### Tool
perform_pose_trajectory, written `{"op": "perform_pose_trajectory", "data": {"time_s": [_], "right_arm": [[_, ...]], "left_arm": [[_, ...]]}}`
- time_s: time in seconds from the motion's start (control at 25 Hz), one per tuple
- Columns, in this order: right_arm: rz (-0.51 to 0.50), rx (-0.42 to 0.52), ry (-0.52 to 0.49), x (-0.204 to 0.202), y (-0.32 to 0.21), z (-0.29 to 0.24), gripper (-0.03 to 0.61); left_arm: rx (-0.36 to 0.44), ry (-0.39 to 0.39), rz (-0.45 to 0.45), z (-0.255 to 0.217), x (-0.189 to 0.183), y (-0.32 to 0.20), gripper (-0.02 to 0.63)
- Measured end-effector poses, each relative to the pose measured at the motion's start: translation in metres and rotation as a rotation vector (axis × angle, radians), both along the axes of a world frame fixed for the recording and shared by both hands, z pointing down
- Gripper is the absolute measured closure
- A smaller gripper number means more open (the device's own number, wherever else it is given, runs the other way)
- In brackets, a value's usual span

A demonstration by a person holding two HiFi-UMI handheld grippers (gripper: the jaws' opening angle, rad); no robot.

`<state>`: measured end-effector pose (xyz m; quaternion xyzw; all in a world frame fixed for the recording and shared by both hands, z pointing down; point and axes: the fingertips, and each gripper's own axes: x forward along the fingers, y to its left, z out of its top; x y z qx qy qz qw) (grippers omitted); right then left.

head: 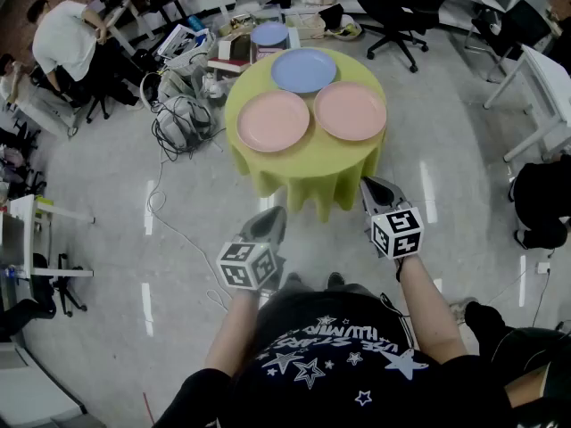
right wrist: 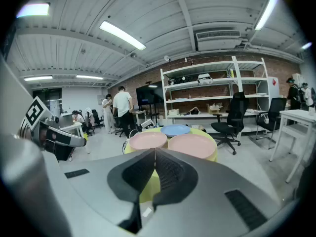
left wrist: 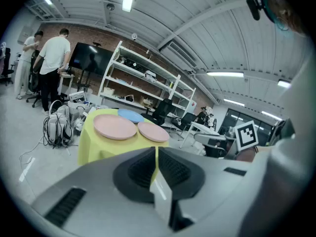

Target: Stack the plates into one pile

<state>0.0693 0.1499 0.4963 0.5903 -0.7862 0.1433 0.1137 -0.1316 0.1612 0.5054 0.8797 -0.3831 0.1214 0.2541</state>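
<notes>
Three plates lie side by side on a round table with a yellow-green cloth [head: 308,163]: a pink plate [head: 273,120] at the left, a pink plate [head: 350,110] at the right, a blue plate [head: 303,69] behind them. My left gripper [head: 270,218] and right gripper [head: 376,185] hang in front of the table, short of it, both shut and empty. In the left gripper view the left pink plate [left wrist: 115,126], right pink plate [left wrist: 153,131] and blue plate [left wrist: 130,115] show ahead. In the right gripper view the same plates appear: left pink [right wrist: 148,140], right pink [right wrist: 191,145], blue [right wrist: 175,130].
Bags and tangled cables [head: 183,105] lie on the floor left of the table. Boxes and clutter [head: 245,38] sit behind it. An office chair [head: 397,12] stands at the back right, white desks [head: 544,87] at the right. People stand at the far left [head: 67,38].
</notes>
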Motion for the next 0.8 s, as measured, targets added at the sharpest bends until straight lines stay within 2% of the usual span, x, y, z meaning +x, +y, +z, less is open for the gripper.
{"op": "perform_pose_trajectory", "data": {"time_s": [0.56, 0.8], "right_arm": [[0.023, -0.011, -0.024, 0.023, -0.005, 0.009, 0.561], [0.033, -0.018, -0.079, 0.048, -0.006, 0.017, 0.563]], "left_arm": [[-0.041, -0.035, 0.005, 0.016, 0.014, -0.008, 0.583], [-0.023, -0.055, -0.001, 0.018, 0.03, -0.014, 0.584]]}}
